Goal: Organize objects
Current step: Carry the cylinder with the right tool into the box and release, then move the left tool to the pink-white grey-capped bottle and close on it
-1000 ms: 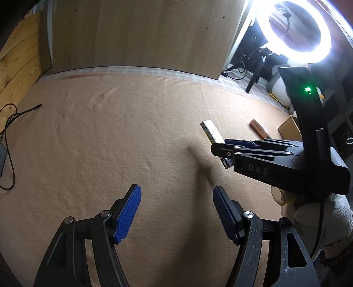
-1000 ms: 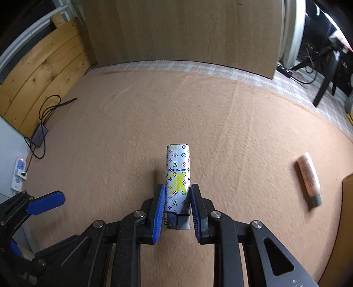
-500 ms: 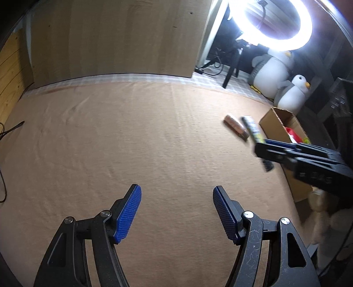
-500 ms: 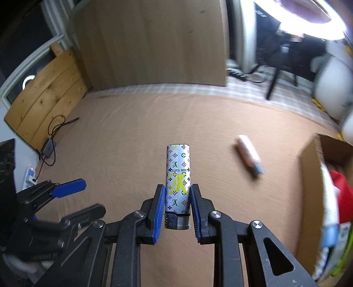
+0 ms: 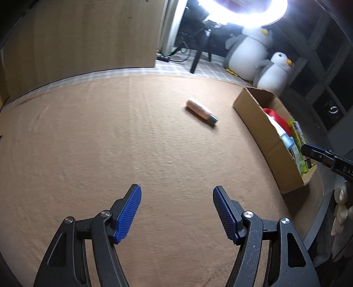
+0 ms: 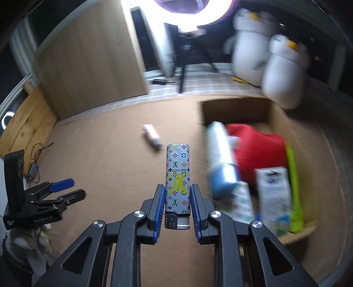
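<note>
Right gripper [image 6: 177, 198]: jaws clamped on a patterned lighter [image 6: 177, 174], white body with coloured monogram print, metal head lying back between the blue pads, base pointing forward. Held in the air just left of the cardboard box [image 6: 233, 106], above the tan bench [image 6: 106, 154].

Cardboard box: open-topped, standing at the right edge of the bench. Inside it, a red item [image 6: 260, 152] toward the far wall, a pale blue tube [image 6: 220, 154] along the left wall, a white carton [image 6: 273, 194] and a lime-green strip [image 6: 293, 176] nearer the right wall. Contents blurred; details unreadable.

Pink tube [image 5: 201, 109] with a grey cap: lying flat on the bench, left of the cardboard box and apart from it.

Left gripper [image 5: 176, 212]: jaws open, nothing between the blue pads, well left of the cardboard box, hovering over bare bench.

Behind the cardboard box: two white penguin plush toys [image 5: 260, 55] on the floor, under a bright ring light [image 5: 242, 11].
</note>
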{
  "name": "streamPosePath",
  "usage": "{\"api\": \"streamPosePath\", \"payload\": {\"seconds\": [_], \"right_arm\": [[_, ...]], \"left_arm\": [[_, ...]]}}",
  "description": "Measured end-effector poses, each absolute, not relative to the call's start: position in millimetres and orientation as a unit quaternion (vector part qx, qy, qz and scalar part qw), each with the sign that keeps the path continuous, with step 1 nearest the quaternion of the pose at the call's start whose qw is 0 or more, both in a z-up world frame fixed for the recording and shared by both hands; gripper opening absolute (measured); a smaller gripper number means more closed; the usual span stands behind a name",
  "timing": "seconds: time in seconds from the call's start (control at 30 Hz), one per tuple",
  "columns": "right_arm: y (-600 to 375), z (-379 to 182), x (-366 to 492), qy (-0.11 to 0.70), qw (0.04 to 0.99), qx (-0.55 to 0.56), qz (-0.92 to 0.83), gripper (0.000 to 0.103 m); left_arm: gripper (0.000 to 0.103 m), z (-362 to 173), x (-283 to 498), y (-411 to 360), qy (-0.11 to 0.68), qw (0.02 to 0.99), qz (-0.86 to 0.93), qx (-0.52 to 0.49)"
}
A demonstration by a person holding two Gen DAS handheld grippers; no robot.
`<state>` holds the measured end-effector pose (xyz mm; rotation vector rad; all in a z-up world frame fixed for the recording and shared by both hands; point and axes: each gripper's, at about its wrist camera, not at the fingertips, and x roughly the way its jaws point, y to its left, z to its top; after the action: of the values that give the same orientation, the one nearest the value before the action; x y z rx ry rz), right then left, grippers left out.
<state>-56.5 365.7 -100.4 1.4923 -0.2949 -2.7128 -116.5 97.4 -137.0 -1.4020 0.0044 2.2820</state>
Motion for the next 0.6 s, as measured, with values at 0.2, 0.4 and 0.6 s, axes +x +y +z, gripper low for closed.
{"api": "streamPosePath", "payload": {"seconds": [0.2,0.4,0.6], "right_arm": [[415,-108,-40,-0.119,-0.033,0.482,-0.868,0.021],[433,-113,-33,-0.125,-0.052,0.485,-0.864,0.028],[435,-112,-27,-0.126,-0.061,0.481,-0.865,0.051]], "left_arm": [[0.071,-135,-113,118,0.01,0.241,0.826,-0.509],[0.071,-134,-111,133,0.019,0.251,0.823,-0.508],[0.071,-133,-109,141,0.027,0.256,0.822,-0.508]]}}
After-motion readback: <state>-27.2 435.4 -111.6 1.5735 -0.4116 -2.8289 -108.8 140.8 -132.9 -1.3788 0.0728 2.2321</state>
